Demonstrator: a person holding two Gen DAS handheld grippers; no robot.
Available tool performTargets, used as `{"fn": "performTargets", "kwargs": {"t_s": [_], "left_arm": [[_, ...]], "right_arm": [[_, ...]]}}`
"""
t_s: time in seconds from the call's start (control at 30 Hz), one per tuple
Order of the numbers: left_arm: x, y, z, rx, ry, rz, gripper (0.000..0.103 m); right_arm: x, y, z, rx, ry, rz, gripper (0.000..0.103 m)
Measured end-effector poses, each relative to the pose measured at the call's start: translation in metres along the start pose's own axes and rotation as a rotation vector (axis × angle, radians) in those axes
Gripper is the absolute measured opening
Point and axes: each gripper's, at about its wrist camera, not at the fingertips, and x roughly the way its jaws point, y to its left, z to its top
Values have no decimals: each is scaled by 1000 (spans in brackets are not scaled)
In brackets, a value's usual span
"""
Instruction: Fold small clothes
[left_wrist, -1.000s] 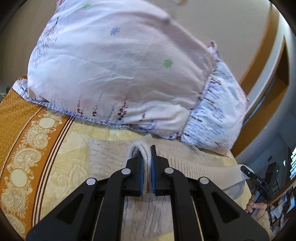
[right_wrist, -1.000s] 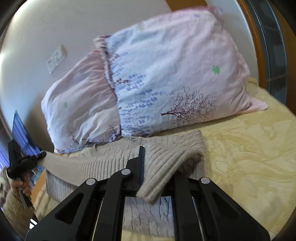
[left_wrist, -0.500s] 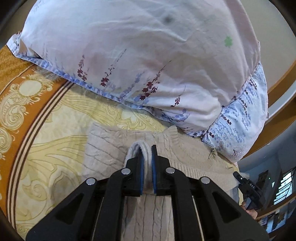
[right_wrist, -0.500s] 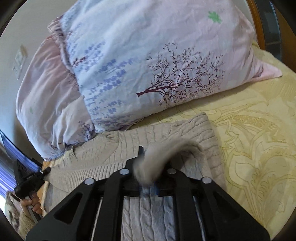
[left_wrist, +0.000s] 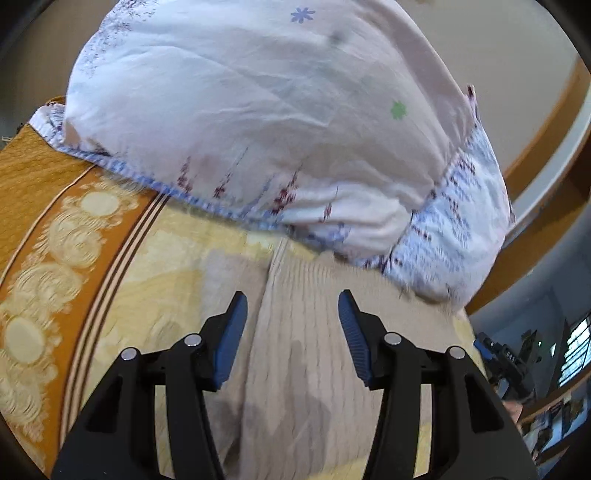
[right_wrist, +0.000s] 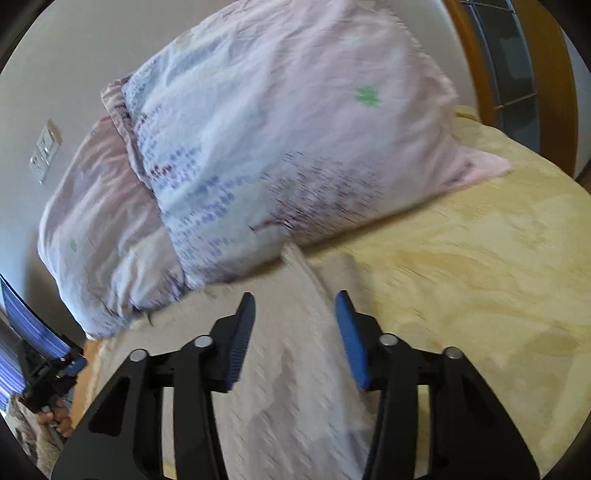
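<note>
A beige ribbed knit sweater (left_wrist: 295, 354) lies on the yellow bedspread (left_wrist: 166, 273), its top edge close to the pillows. My left gripper (left_wrist: 291, 306) is open and empty just above the sweater, a folded ridge of knit running between its blue pads. In the right wrist view the same sweater (right_wrist: 291, 369) lies flat under my right gripper (right_wrist: 295, 306), which is open and empty; a fold of knit points toward the pillow. Both views are blurred by motion.
Two pale floral pillows (left_wrist: 258, 122) (right_wrist: 288, 147) lean against the wall right behind the sweater. An orange patterned border (left_wrist: 44, 266) runs along the bed's left side. Bare yellow bedspread (right_wrist: 480, 277) extends to the right. A wooden frame (right_wrist: 517, 66) stands at the far right.
Both grippers were shut on folds of the sweater; both have now opened and let the knit drop onto the sweater body. Both have lifted slightly.
</note>
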Motion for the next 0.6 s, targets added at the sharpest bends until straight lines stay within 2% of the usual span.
{"fn": "performTargets", "kwargs": {"t_s": [0.2, 0.37, 0.6], "left_arm": [[-14, -4, -35, 81, 38, 40, 51], [-7, -3, -51, 86, 78, 57, 50], [4, -5, -62, 105, 112, 88, 37]], "right_arm": [[-11, -13, -27, -29, 56, -12, 43], [-10, -11, -40, -72, 86, -30, 42], [-5, -7, -48, -108, 101, -43, 36]]}}
